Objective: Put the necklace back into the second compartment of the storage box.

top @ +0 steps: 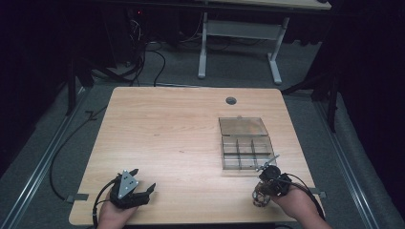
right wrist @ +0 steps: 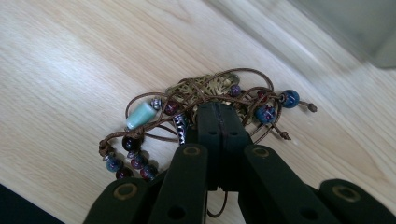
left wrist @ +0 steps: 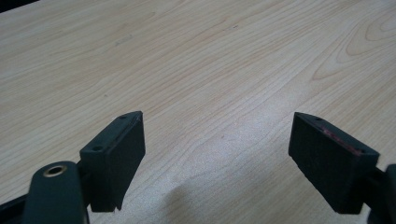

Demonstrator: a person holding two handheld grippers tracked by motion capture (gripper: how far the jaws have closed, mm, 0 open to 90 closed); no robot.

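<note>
On my left, the left gripper [top: 138, 183] sits low near the front edge of the wooden table [top: 167, 129], carried by the left hand [top: 113, 215] that comes in from the bottom of the high view. Its grey three-cornered plate faces up. In the left gripper view its two black jaws stand wide apart with nothing between them, only bare wood grain beneath and ahead.

Moving toward the middle, the tabletop is plain light wood, with a small round grommet hole [top: 231, 100] near the far edge.

Further right lies a clear plastic organiser box [top: 246, 153], divided into small compartments, with its lid [top: 242, 126] folded open flat on the far side. I cannot tell whether anything lies in the compartments.

At the right, the right hand [top: 298, 205] holds the right gripper [top: 262, 190] just in front of the box's near right corner. In the right gripper view its jaws are pressed together on a beaded bracelet [right wrist: 205, 105], a tangle of brown cord strung with dark red, blue and black beads, one pale green tube bead [right wrist: 140, 115] and some brass-coloured metalwork. The bundle hangs bunched at the jaw tips [right wrist: 218, 112] over the wood. I cannot tell whether it touches the table. A blurred edge of the box shows in the upper right corner of that view.
</note>
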